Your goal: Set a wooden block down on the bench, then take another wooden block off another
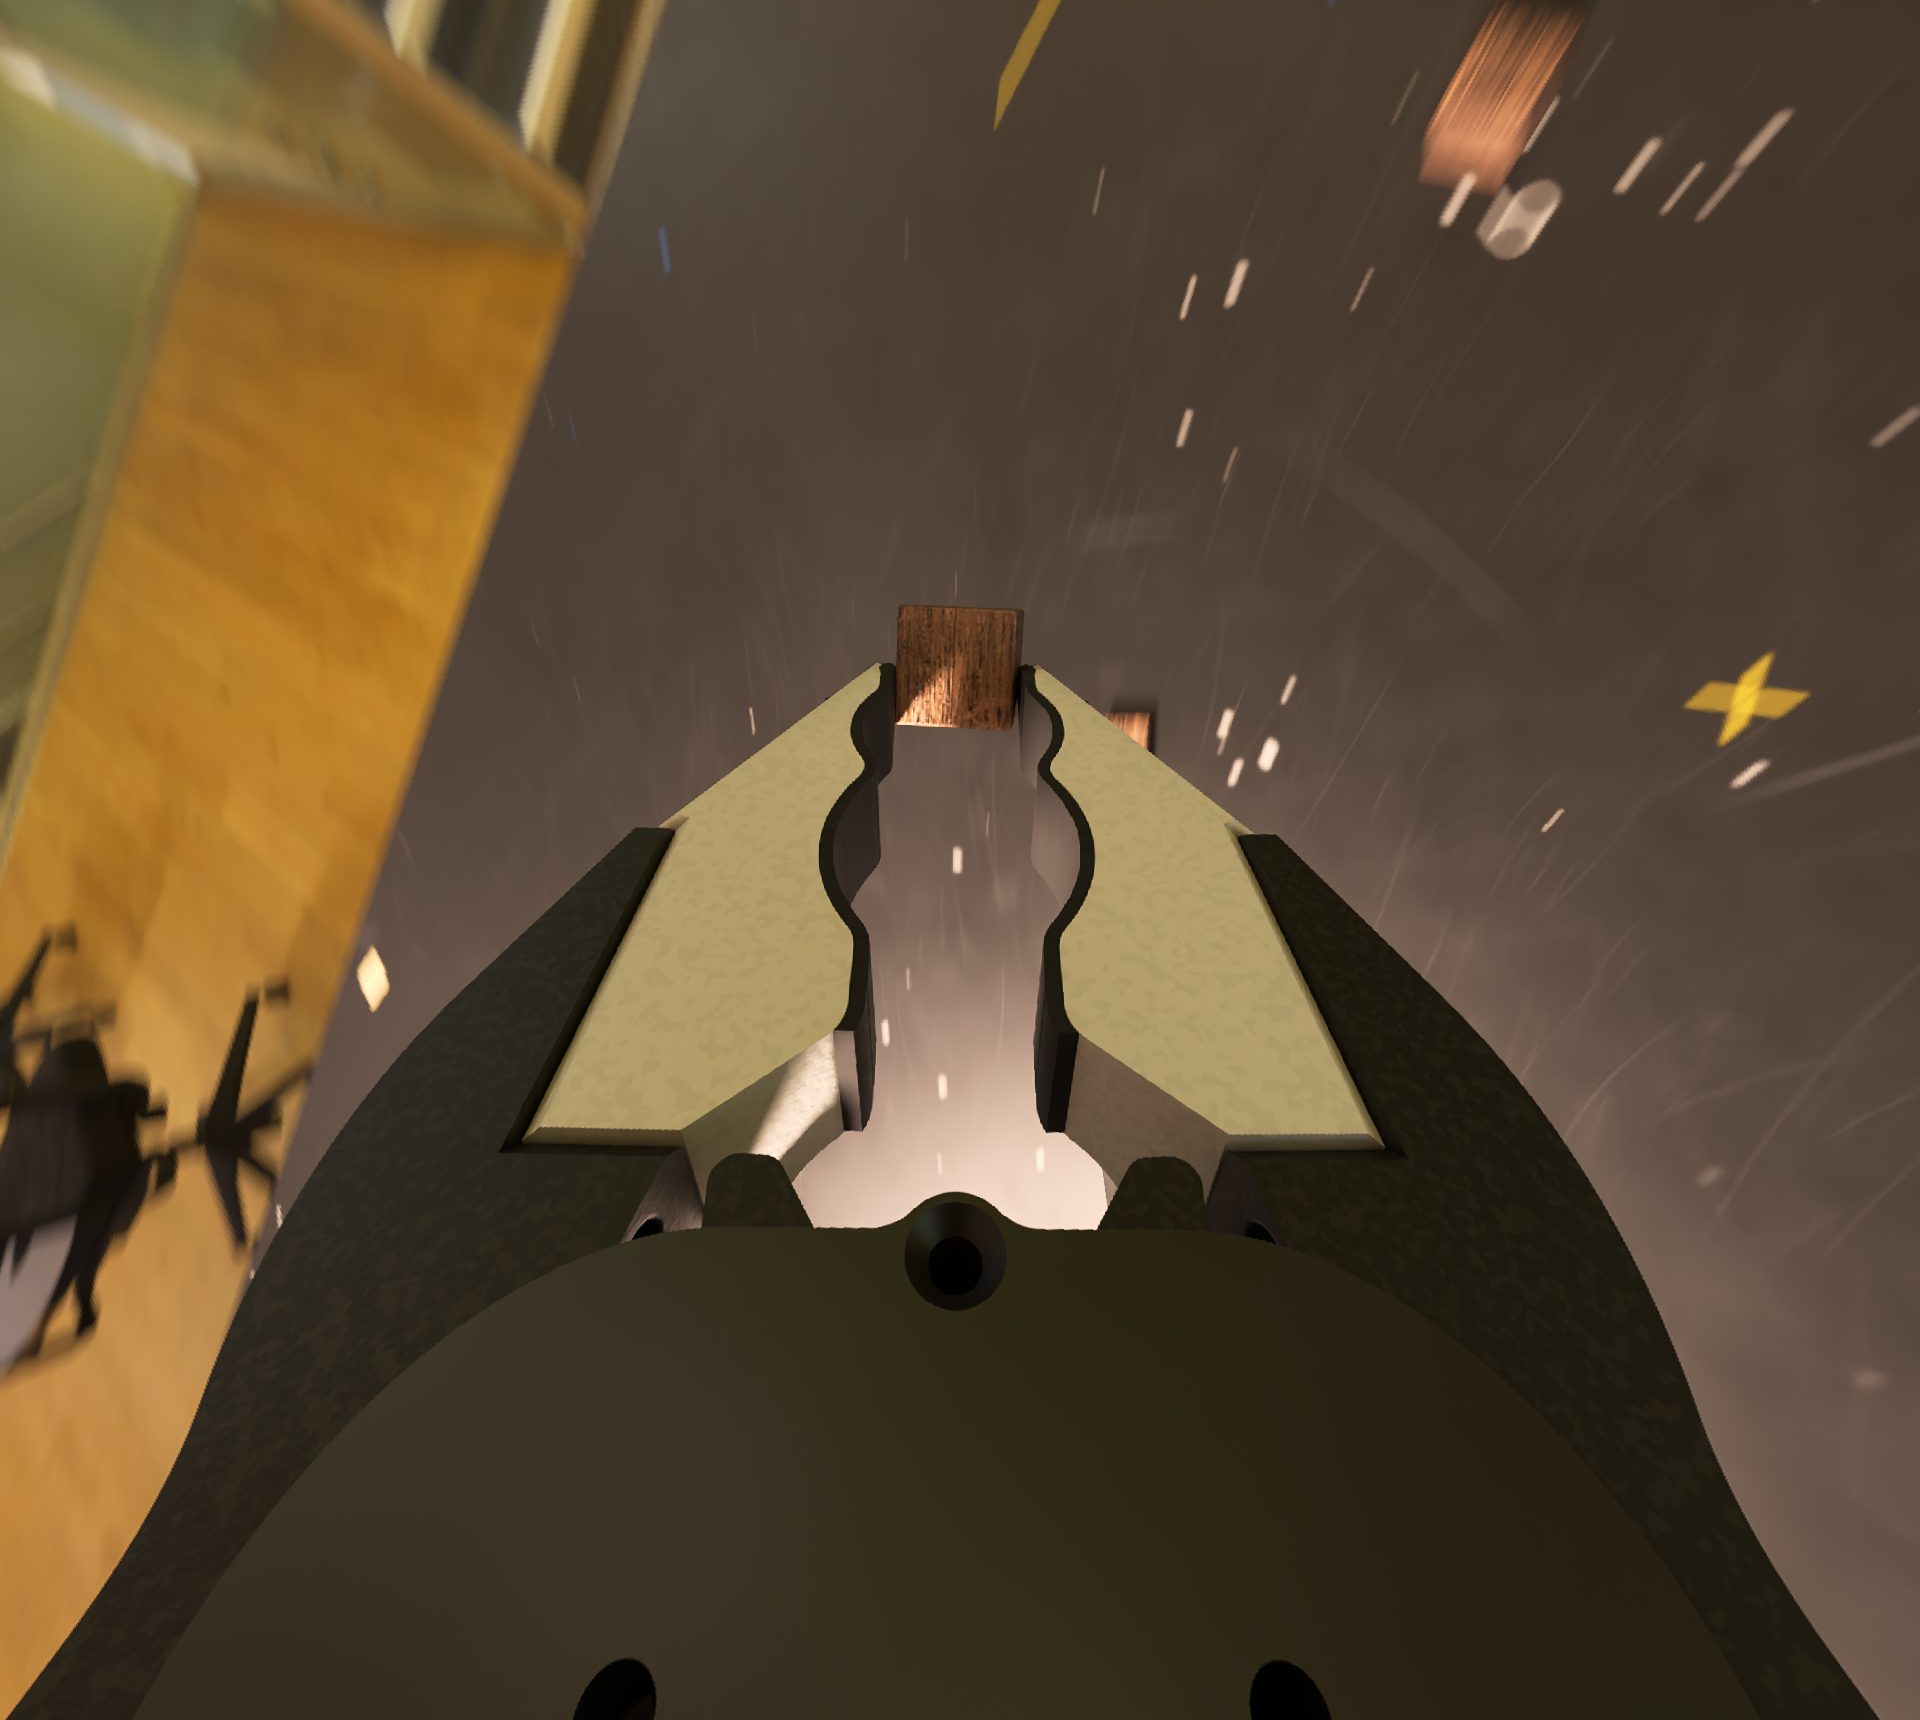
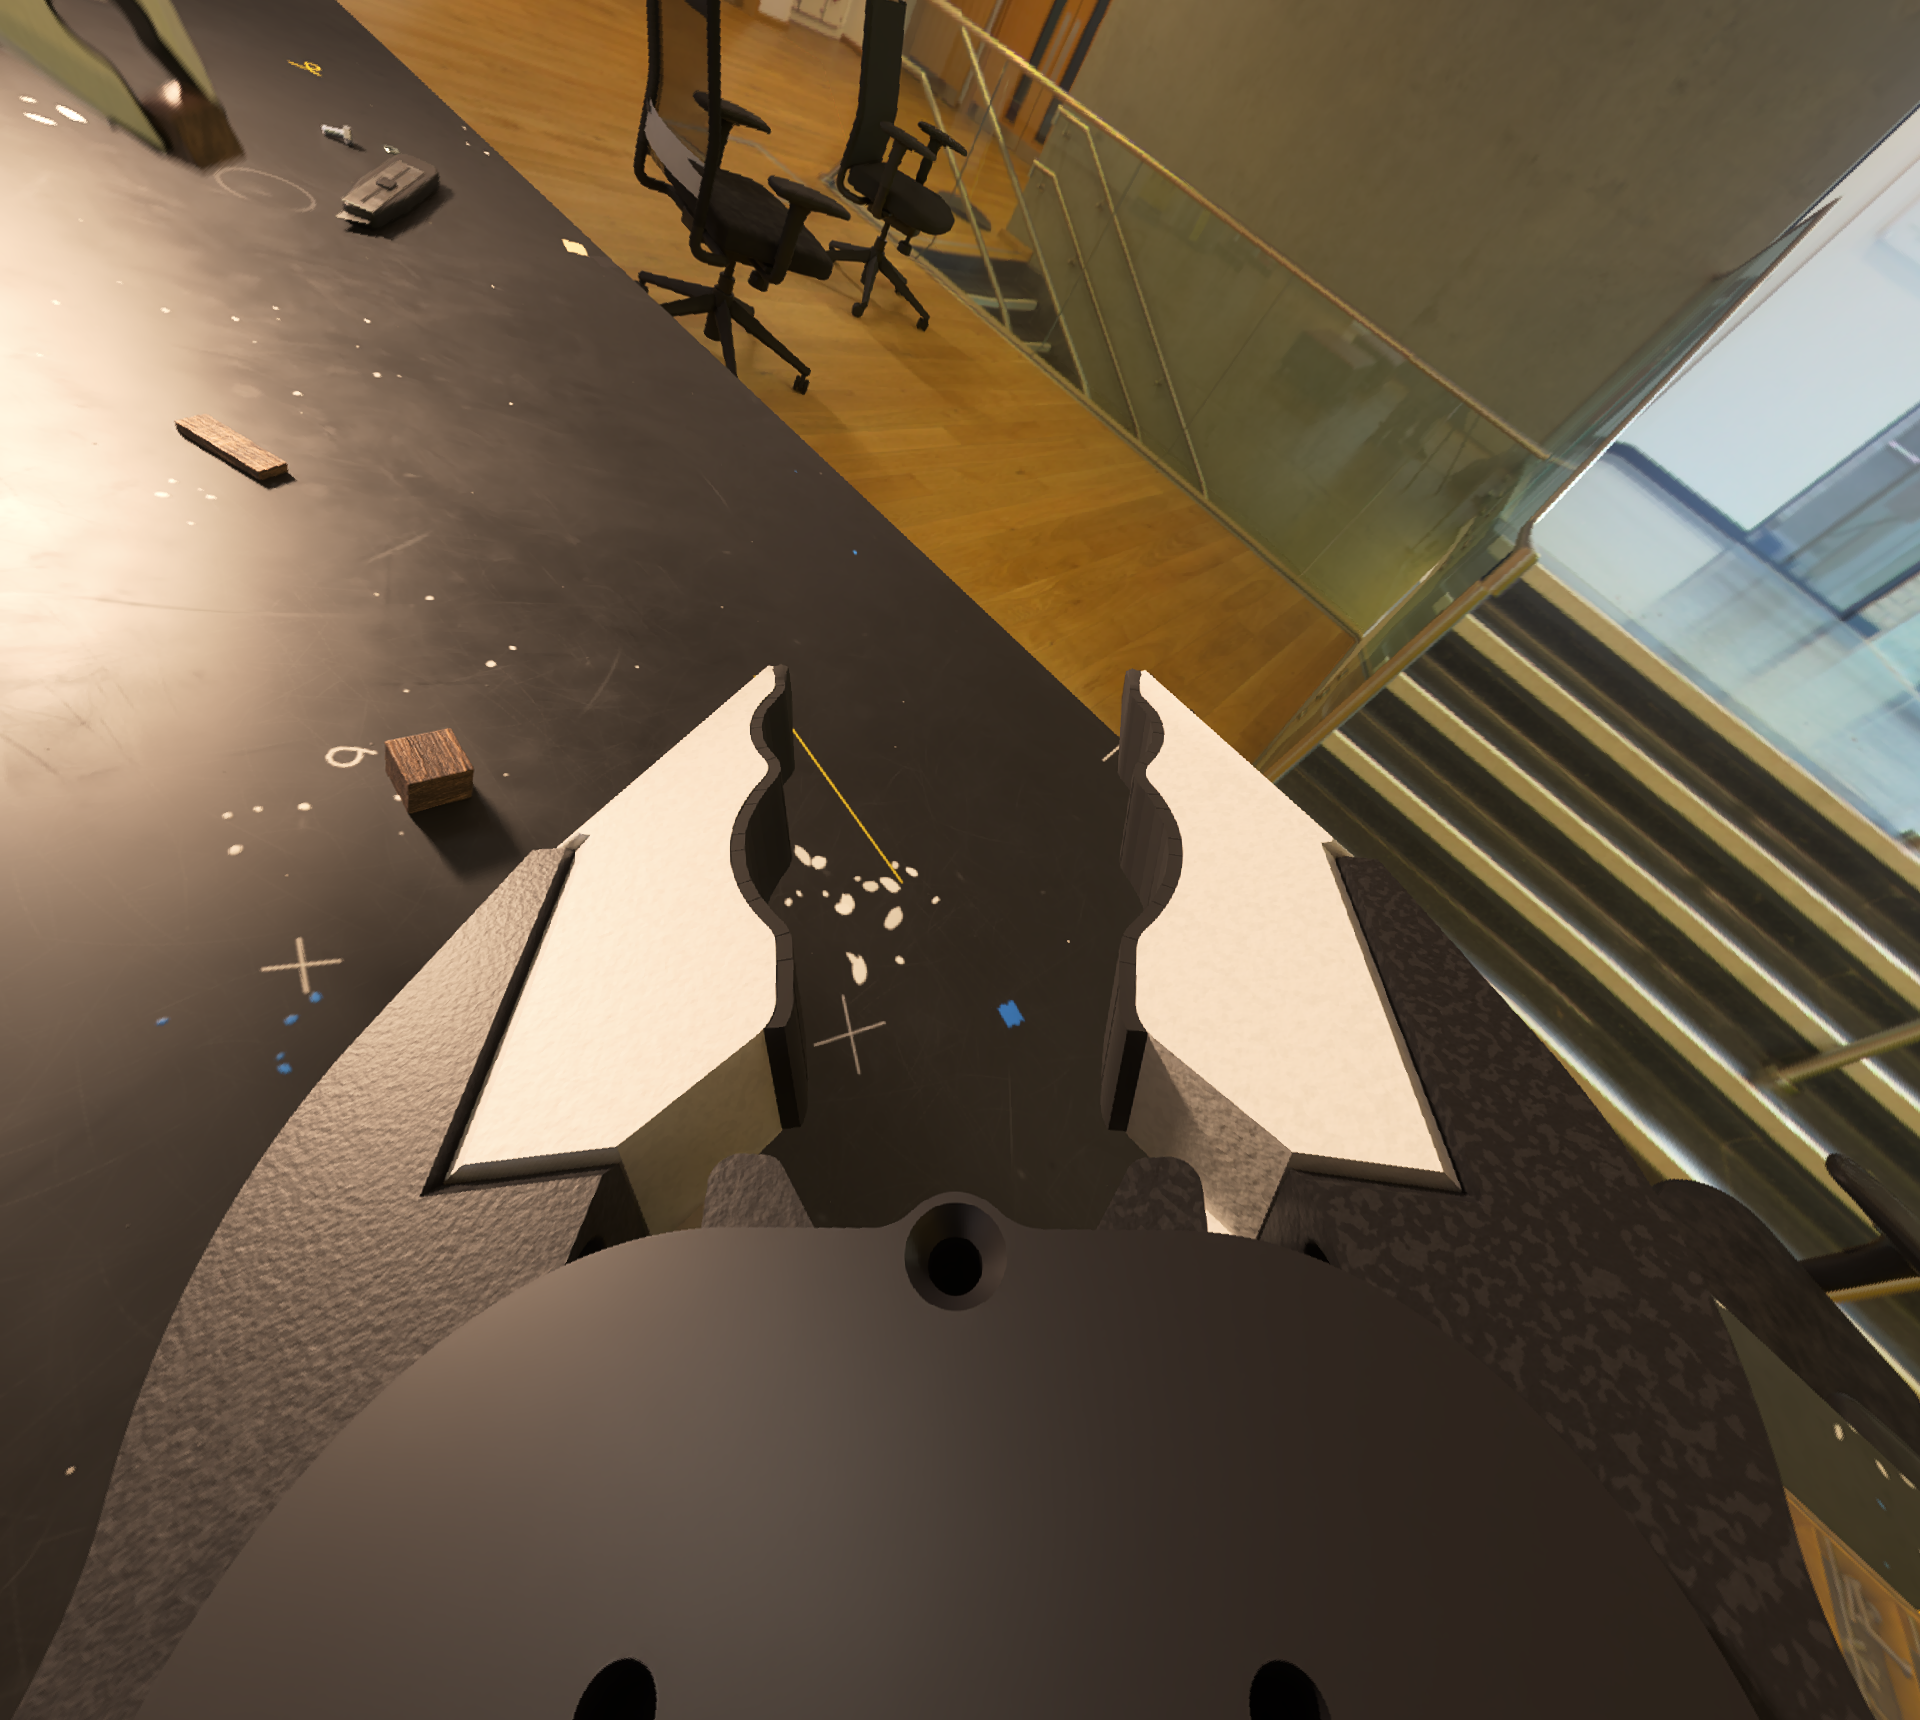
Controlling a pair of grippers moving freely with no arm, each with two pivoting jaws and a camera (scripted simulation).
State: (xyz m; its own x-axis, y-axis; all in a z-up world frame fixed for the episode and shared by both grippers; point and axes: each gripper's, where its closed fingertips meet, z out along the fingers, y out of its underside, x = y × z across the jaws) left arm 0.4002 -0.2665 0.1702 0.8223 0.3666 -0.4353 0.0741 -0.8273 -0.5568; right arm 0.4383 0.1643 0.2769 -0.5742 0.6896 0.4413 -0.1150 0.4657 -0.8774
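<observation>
Both fingers of the left gripper (image 1: 956,683) clamp a wooden block (image 1: 958,664); lower it flat onto the table (image 1: 1351,839). Right gripper (image 2: 956,683) gapes wide, empty.

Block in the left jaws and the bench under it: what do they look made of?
The held block looks like dark brown wood with a matte finish: fine straight grain lines run across its visible face. The bench looks like a hard black sheet, perhaps laminate or painted board, semi-matte: it shows a soft glare, fine scratches and white paint flecks. Its exact material stays uncertain.
</observation>
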